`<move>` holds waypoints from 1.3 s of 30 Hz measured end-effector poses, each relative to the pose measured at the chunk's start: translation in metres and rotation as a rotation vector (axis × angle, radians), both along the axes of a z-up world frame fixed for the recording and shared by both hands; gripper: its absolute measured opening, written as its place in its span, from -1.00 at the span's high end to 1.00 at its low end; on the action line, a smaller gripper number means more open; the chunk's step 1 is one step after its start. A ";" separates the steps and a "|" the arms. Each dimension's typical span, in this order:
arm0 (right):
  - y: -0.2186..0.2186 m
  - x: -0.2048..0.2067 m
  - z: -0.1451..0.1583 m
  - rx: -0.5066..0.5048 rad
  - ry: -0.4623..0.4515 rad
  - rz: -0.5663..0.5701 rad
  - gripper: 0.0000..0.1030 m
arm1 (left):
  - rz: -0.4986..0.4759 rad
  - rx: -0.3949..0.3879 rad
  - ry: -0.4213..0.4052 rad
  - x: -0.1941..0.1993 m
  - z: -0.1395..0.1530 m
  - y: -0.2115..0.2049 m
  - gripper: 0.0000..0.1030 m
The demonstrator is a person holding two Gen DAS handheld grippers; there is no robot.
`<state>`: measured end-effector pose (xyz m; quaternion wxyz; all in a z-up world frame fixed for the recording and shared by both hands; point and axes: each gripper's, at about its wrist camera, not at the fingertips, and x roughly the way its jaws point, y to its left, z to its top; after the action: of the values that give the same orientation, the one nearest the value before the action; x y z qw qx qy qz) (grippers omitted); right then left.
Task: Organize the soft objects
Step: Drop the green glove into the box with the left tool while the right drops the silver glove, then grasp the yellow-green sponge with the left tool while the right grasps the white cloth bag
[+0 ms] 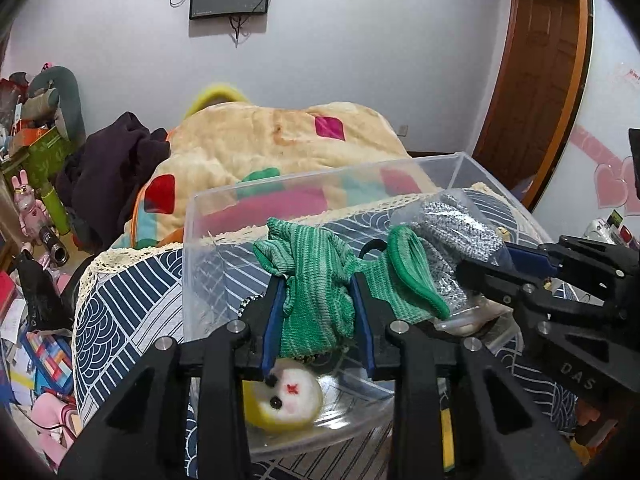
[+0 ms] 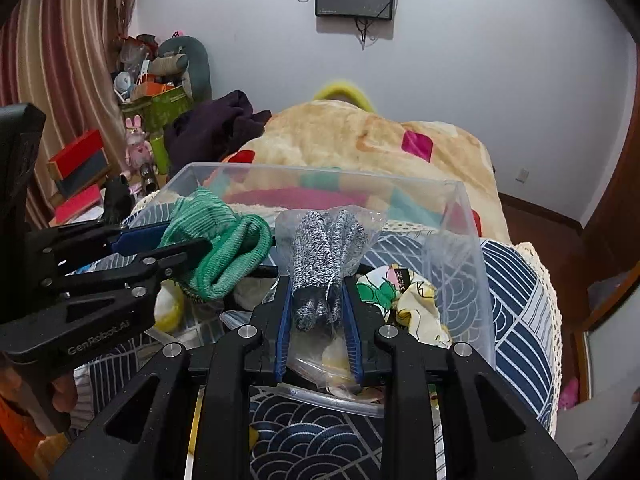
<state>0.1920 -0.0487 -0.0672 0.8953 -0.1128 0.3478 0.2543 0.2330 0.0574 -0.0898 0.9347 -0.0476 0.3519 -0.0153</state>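
My left gripper (image 1: 318, 292) is shut on a green knitted glove (image 1: 316, 280) and holds it over the clear plastic bin (image 1: 192, 240). My right gripper (image 2: 318, 292) is shut on grey speckled gloves in a clear plastic bag (image 2: 324, 248), also over the bin (image 2: 468, 232). In the left wrist view the bagged grey gloves (image 1: 456, 224) sit right of the green glove, with the right gripper (image 1: 516, 258) reaching in from the right. In the right wrist view the green glove (image 2: 224, 244) and the left gripper (image 2: 168, 246) are at the left. A white and yellow plush toy (image 1: 286, 400) lies on the bin floor.
The bin stands on a blue and white patterned cloth (image 1: 120, 300). A patterned fabric piece (image 2: 408, 296) lies inside the bin at the right. A cream blanket (image 1: 260, 136) and a dark garment (image 1: 116, 160) lie behind. Cluttered boxes and toys (image 1: 36, 160) are at the left.
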 end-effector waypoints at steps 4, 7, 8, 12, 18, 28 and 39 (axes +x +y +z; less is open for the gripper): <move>-0.001 0.003 0.004 -0.005 0.003 0.006 0.52 | 0.013 0.009 0.000 -0.003 0.000 0.000 -0.02; -0.005 -0.001 0.011 0.014 -0.012 0.007 0.39 | -0.002 -0.010 -0.006 -0.011 0.005 0.002 -0.15; -0.007 -0.005 0.016 0.025 -0.023 0.011 0.28 | -0.007 -0.014 -0.008 -0.013 0.006 0.002 -0.19; -0.017 -0.024 0.034 0.042 -0.094 0.017 0.05 | -0.014 0.006 -0.053 -0.032 0.023 0.003 -0.39; -0.031 -0.058 0.054 0.095 -0.176 0.020 -0.44 | -0.023 0.045 -0.124 -0.067 0.045 0.000 -0.72; -0.043 -0.094 0.018 0.092 -0.093 0.054 -0.64 | -0.034 0.041 -0.097 -0.127 0.027 -0.006 -0.93; -0.033 -0.103 -0.048 0.070 0.131 0.118 -0.50 | -0.032 0.014 0.034 -0.143 -0.020 -0.013 -0.93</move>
<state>0.0890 -0.0813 -0.1157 0.8574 -0.0850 0.3894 0.3256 0.0904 0.0444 -0.1102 0.9285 -0.0358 0.3687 -0.0267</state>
